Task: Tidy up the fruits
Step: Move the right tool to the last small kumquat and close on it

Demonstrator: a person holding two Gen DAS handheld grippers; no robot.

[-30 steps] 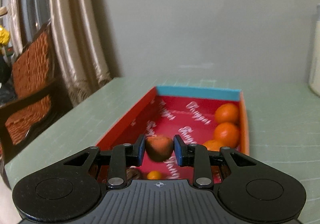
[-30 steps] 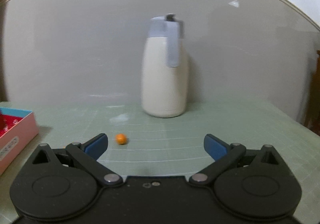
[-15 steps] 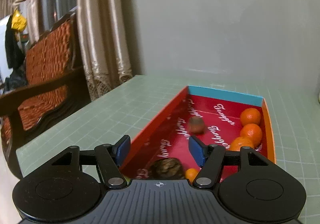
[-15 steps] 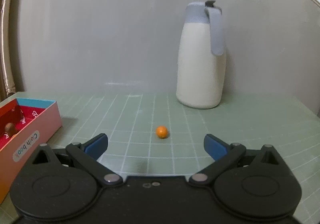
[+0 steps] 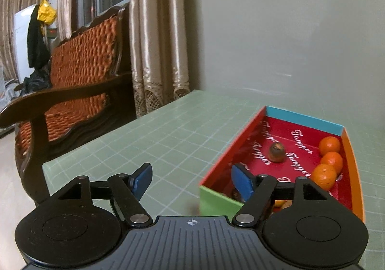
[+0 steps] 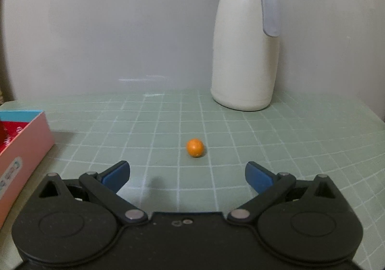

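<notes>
A red-lined cardboard box (image 5: pixel 305 120) lies on the green grid mat. Inside it a brown fruit (image 5: pixel 276 152) rests mid-floor, and three oranges (image 5: pixel 331 158) line the right wall. More fruit hides behind my right finger at the near end. My left gripper (image 5: pixel 191 179) hangs over the box's near-left corner, jaws opening, nothing between them. In the right wrist view a small orange fruit (image 6: pixel 195 148) sits alone on the mat, just ahead of my right gripper (image 6: pixel 187 176), which stands wide open and empty. The box's pink side (image 6: pixel 21 152) shows at the left.
A cream thermos jug (image 6: pixel 245 58) with a grey lid stands at the back right against the wall. Left of the table are a dark wooden chair (image 5: pixel 72 91) with orange cushions and curtains (image 5: pixel 156 36). The table's left edge (image 5: pixel 115 130) runs close to the chair.
The left gripper let go of the brown fruit, which now lies in the box, and pulled back to the left while its jaws widened. The right gripper swung left toward the small orange fruit.
</notes>
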